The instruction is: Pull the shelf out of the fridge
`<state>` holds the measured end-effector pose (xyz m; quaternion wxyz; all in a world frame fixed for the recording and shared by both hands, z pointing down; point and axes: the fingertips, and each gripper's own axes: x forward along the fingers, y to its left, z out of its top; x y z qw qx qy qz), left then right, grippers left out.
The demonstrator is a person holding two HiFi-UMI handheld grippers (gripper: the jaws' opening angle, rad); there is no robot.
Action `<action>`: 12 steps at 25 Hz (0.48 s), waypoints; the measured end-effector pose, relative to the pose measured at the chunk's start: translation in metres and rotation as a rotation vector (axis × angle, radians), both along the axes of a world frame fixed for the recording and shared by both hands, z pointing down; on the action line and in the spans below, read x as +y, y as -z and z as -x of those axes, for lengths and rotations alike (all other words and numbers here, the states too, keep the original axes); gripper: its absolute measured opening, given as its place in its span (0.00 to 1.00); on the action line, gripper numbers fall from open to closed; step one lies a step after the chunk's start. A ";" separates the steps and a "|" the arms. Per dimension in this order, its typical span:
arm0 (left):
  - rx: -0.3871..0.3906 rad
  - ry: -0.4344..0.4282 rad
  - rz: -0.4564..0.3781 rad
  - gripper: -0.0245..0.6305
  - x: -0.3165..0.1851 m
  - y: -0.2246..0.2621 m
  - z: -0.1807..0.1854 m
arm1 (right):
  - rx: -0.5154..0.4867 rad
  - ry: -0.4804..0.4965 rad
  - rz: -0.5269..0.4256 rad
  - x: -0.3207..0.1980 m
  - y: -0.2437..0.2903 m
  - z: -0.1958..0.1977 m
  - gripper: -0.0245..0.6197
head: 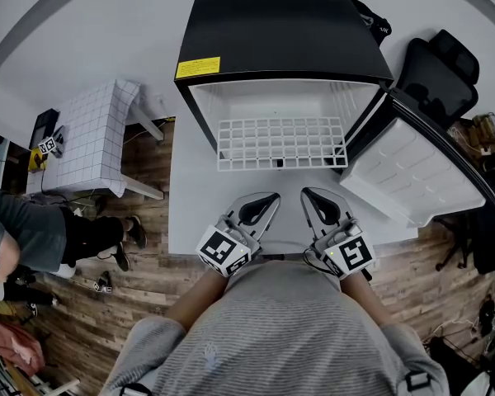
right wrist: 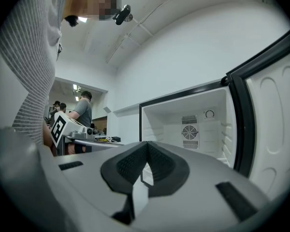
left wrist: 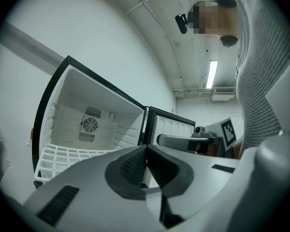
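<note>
A black mini fridge [head: 280, 31] stands on a white table [head: 190, 213] with its door [head: 421, 180] swung open to the right. Its white wire shelf [head: 280, 143] juts partly out of the white cavity. In the left gripper view the shelf [left wrist: 72, 156] lies low in the cavity, below a round fan grille [left wrist: 90, 125]. My left gripper [head: 272, 196] and right gripper [head: 308, 192] hover side by side over the table, a short way in front of the shelf's front edge. Both are shut with nothing between the fingers, as the left gripper [left wrist: 146, 151] and right gripper [right wrist: 146, 153] show up close.
A small stand with a white grid-patterned top [head: 91, 139] is at the left, over a wooden floor. A black office chair [head: 437, 73] sits behind the open door. A person [head: 33, 229] is at the far left, and more people [right wrist: 82, 110] are in the background.
</note>
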<state>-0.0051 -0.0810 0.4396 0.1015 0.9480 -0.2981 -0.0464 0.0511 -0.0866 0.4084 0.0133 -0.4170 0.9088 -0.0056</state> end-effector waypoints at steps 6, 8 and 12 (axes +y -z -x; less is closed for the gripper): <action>-0.004 0.004 0.006 0.05 -0.002 0.001 0.001 | 0.006 0.001 0.000 -0.001 0.000 0.001 0.06; -0.004 0.004 0.007 0.05 -0.002 0.001 0.001 | 0.007 -0.001 0.001 -0.002 0.000 0.001 0.06; -0.007 -0.001 0.001 0.05 -0.001 0.000 0.000 | 0.006 -0.002 0.003 -0.002 -0.001 0.001 0.06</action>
